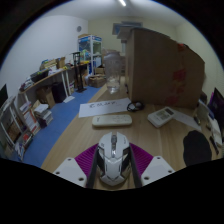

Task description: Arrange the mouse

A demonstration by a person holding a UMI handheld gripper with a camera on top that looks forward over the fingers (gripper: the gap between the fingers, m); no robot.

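A white and grey computer mouse (113, 158) sits between my two fingers, its nose pointing away over the wooden table (70, 140). My gripper (113, 152) is shut on the mouse: the left pad (88, 161) and the right pad (139, 160) press against its sides. The mouse's rear end is hidden low between the fingers.
Ahead on the table lie a white keyboard-like bar (112, 121), a white remote-like device (160, 117), a white sheet (102, 105) and a small dark object (135, 105). A big cardboard box (160, 65) stands behind them. Shelves (50, 85) and a blue floor (55, 125) are to the left.
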